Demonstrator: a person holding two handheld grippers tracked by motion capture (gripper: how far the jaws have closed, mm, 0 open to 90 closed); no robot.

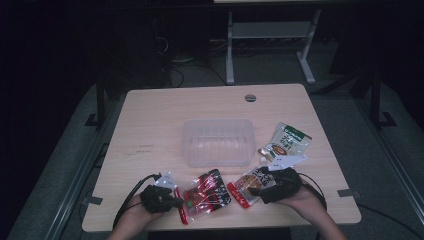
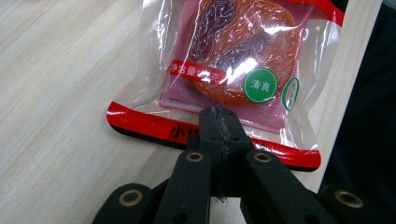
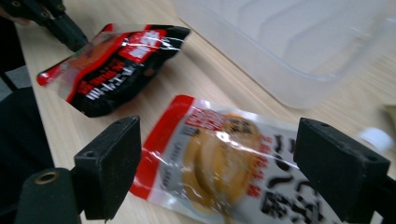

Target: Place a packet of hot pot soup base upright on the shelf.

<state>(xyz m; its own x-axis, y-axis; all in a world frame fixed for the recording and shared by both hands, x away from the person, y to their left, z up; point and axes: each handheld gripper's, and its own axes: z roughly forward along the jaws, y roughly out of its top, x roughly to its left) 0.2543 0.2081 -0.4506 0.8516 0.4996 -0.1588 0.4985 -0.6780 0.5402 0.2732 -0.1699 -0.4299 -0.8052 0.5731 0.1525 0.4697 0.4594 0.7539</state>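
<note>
A red-and-black snack packet lies near the table's front edge. My left gripper is shut on the packet's red sealed edge. The left gripper view shows the black jaws pressed together on that red strip of the packet. To its right lies an orange snack packet with a red end. My right gripper stands open over it, and in the right gripper view a jaw sits on each side of the packet. The same view shows the left gripper holding the red-and-black packet, tilted.
A clear plastic tub stands mid-table, just beyond both packets; its wall is close ahead of the right gripper. A green packet lies to the tub's right. The front table edge is right beside the left gripper.
</note>
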